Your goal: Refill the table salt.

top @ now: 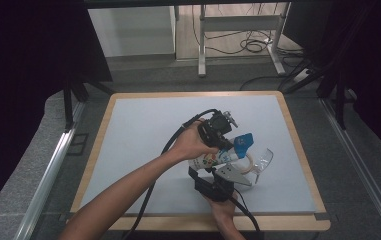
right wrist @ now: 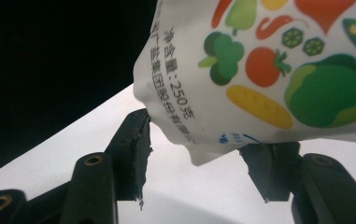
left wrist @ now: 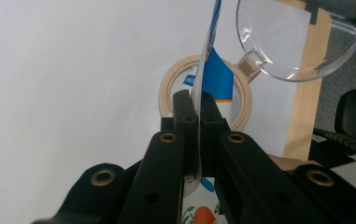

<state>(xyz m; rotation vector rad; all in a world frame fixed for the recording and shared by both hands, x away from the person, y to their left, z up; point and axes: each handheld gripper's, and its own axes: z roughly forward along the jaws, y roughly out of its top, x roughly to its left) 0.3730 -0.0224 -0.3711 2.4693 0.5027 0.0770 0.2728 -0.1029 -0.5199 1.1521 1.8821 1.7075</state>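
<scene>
Clamping the pouch (left wrist: 215,79) edge, left tongs (left wrist: 198,105) hide it; right tongs (right wrist: 199,140) stand parted around its corner.

- A pale grey table top (top: 143,145) with a light wooden edge filled the middle of the high view.
- A clear plastic scoop-like cup (top: 264,159) lay on the table's right part; in the left gripper view (left wrist: 302,37) it showed round and see-through.
- A ring of pale tape (left wrist: 166,91) lay flat on the table beside it.
- Grey carpet floor (top: 23,170) surrounded the table.
- Metal desk legs (top: 202,45) stood beyond, with black cables (top: 250,45) looped on the floor between them.
- Dark curtains (top: 23,55) hung at both sides.
</scene>
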